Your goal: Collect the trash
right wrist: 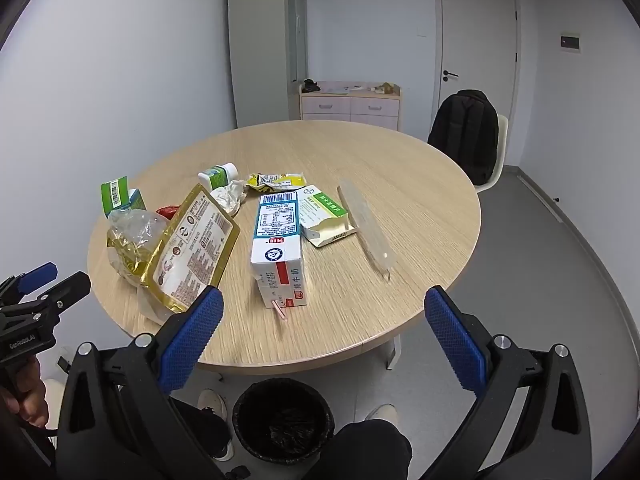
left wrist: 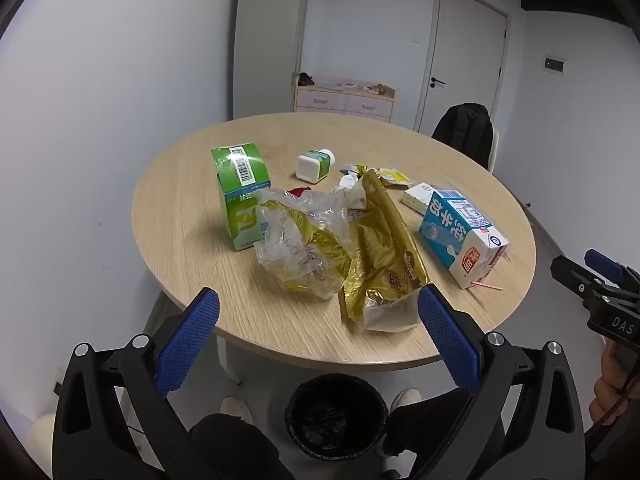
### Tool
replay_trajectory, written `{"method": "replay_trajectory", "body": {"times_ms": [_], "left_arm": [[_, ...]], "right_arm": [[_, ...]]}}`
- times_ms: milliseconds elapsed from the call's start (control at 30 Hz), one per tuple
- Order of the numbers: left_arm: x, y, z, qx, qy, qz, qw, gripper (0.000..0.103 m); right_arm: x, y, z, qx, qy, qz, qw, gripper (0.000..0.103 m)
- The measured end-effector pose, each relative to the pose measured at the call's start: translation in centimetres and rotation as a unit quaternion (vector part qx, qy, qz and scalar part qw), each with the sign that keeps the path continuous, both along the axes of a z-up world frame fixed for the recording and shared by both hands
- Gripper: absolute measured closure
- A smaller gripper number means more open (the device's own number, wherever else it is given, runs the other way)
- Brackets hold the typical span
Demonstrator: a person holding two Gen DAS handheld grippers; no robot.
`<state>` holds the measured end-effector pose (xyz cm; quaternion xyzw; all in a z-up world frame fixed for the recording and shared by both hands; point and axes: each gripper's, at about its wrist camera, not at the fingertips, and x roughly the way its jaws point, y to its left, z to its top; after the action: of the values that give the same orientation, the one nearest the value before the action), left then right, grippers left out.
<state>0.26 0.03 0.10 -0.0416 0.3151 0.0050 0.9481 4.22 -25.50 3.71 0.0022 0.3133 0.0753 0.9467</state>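
Left gripper [left wrist: 318, 336] and right gripper [right wrist: 324, 336], both tilted downward, jaws spread wide, empty.

Round wooden table [right wrist: 400, 184] under milk carton [right wrist: 278, 240], gold pouch [right wrist: 192, 248], green box [left wrist: 240, 192], small bottle [left wrist: 314, 165].

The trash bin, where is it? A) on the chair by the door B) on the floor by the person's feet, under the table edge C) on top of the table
B: the black trash bin stands on the floor between two shoes, below the round table edge.
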Motion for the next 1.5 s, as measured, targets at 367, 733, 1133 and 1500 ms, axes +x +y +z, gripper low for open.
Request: {"method": "replay_trajectory", "body": {"times_ms": [367, 733, 1133, 1500], "left_arm": [[0.2, 0.0, -0.2, -0.004, 0.007, -0.004, 1.0, 0.006], [0.1, 0.0, -0.4, -0.003, 0.008, -0.005, 0.9999, 0.006], [-0.2, -0.1, -0.4, -0.001, 0.009, -0.01, 0.9999, 0.006], [-0.5, -0.4, -0.2, 0.002, 0.006, -0.015, 0.9999, 0.006]], "right_arm": [[-0.1, -0.1, -0.1, 0.0, 0.002, 0.0, 1.0, 0.006], [-0.1, -0.1, -0.2, -0.001, 0.003, -0.001, 1.0, 0.006], [-0.2, -0.1, -0.2, -0.002, 0.004, 0.0, 1.0, 0.006], [-0.8, 0.0, 0.1, -0.002, 0.0, 0.004, 1.0, 0.006]]}}
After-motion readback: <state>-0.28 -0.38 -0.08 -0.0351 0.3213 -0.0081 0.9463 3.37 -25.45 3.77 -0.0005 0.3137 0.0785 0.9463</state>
